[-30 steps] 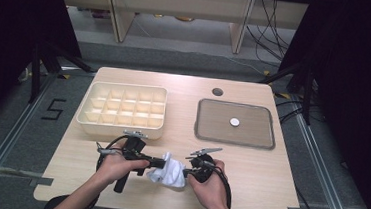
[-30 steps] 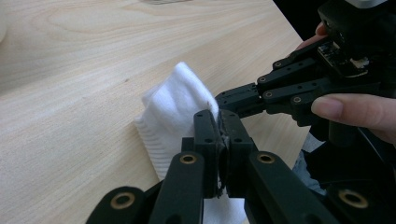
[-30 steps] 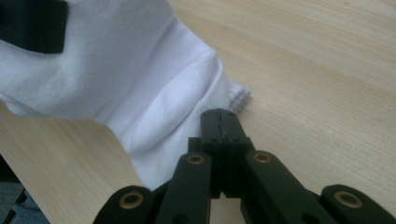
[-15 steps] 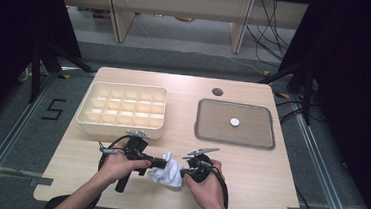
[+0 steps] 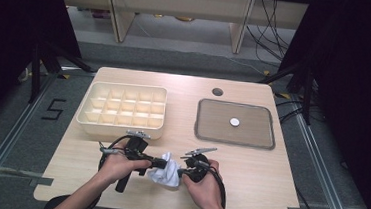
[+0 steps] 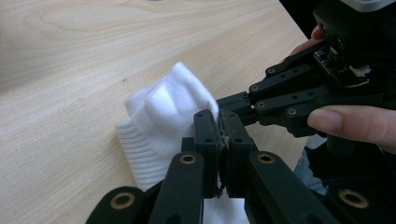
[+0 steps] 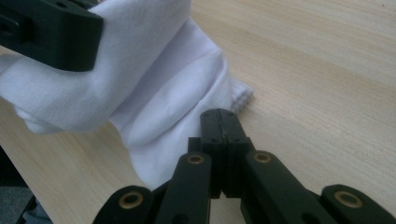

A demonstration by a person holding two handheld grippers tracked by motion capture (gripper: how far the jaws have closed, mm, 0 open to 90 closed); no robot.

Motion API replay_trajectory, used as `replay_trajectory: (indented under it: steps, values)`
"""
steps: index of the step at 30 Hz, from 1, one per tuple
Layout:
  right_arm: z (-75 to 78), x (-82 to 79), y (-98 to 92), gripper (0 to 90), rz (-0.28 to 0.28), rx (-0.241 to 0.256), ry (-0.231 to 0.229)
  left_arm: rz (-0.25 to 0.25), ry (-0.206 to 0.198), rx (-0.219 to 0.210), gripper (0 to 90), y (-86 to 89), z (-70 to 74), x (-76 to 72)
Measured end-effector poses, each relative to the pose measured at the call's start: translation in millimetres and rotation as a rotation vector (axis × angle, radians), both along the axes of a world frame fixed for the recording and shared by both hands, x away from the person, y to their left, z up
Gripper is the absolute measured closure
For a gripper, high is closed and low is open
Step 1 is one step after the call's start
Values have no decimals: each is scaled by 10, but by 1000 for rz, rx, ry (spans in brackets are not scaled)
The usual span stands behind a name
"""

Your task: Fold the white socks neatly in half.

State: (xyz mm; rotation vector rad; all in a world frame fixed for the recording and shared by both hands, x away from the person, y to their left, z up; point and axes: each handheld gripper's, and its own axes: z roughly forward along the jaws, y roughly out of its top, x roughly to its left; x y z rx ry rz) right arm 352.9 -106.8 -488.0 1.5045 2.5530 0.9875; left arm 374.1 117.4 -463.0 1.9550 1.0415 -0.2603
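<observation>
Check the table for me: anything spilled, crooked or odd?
Nothing stands out. The white sock is bunched between the left tongs and right tongs, both pinching it. The divided box and tray sit square.

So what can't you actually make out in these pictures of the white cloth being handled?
- White ribbed fabric piece: whether sock or cloth is unclear; bunched, and cut off by the left gripper in the left gripper view.
- Right gripper: shut, but whether it pinches fabric is hidden by its own jaws in the right gripper view.
- Small round white object on the grey tray: too small to identify in the high view.
</observation>
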Motion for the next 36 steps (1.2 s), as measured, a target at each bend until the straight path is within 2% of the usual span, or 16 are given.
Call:
replay_trajectory:
  steps: [1,6,8,10,11,21,25,27,30,32,34,36]
  values:
    - [-3,-5,6,900,-8,7,-13,1,-1,0,866,0,0,0]
    - [-8,-4,18,900,-11,12,-10,-2,2,0,866,-3,-1,-2]
    - [-13,-3,26,900,-11,14,-8,1,-4,30,866,-2,8,-8]
    - [-21,-2,33,900,-9,16,-15,5,-8,19,866,-15,-9,-14]
    - [-16,-13,45,900,-13,21,-1,2,-6,5,866,-18,-18,-12]
    - [-64,-16,90,900,-3,22,-2,11,-13,11,865,-27,-27,-20]
    - [-70,-12,108,900,10,26,-9,5,-7,51,865,-23,-18,-24]
    - [-56,-24,122,900,2,30,14,3,-3,45,865,-28,-26,-24]
    - [-69,-15,133,900,15,28,-10,2,-6,36,865,-45,-45,-23]
    - [-55,-35,153,900,-1,31,24,-13,4,15,864,-47,-62,-15]
    - [-70,-23,150,900,19,30,-8,-13,5,16,864,-49,-71,-13]
    - [-70,-29,163,900,15,36,-3,6,-3,22,864,-55,-74,-21]
